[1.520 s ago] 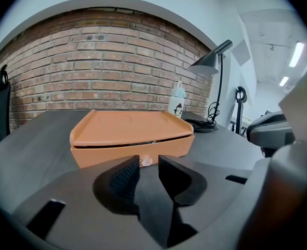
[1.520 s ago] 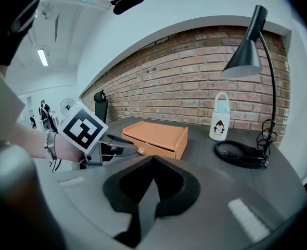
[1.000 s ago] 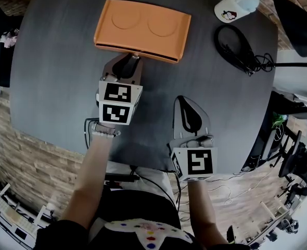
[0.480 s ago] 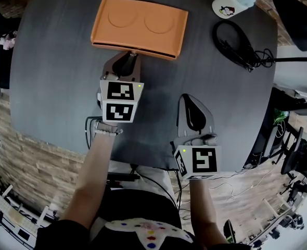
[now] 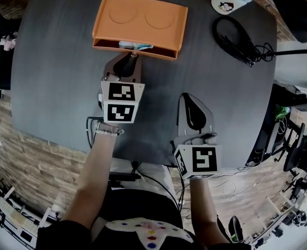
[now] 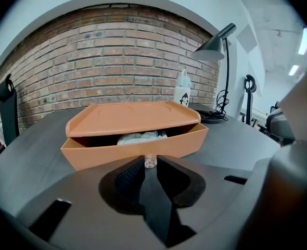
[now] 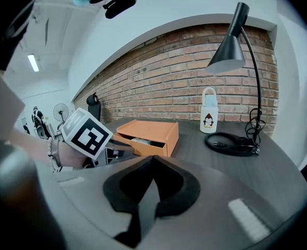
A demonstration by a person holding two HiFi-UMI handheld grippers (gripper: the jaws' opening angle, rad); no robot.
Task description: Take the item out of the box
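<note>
An orange box point(image 5: 140, 20) lies flat at the table's far side. Its drawer point(image 6: 132, 152) stands a little way out. Inside it lies a crumpled white and blue item point(image 5: 135, 45), also visible in the left gripper view point(image 6: 138, 137). My left gripper point(image 5: 128, 60) has just been closing its jaws; they now pinch the small clear knob point(image 6: 150, 161) on the drawer front. My right gripper point(image 5: 188, 100) hovers nearer me to the right, shut with nothing between its jaws point(image 7: 152, 159). The box point(image 7: 148, 132) shows ahead of it to the left.
A white bottle with a penguin print point(image 5: 230, 7) stands at the back right, with a coiled black cable point(image 5: 237, 43) just in front of it. A black desk lamp point(image 7: 229, 51) rises at the right. The table's near edge point(image 5: 65, 145) runs just behind both grippers.
The drawer has slid out of the box toward me, so the white and blue item inside now shows. The right gripper has stayed put.
</note>
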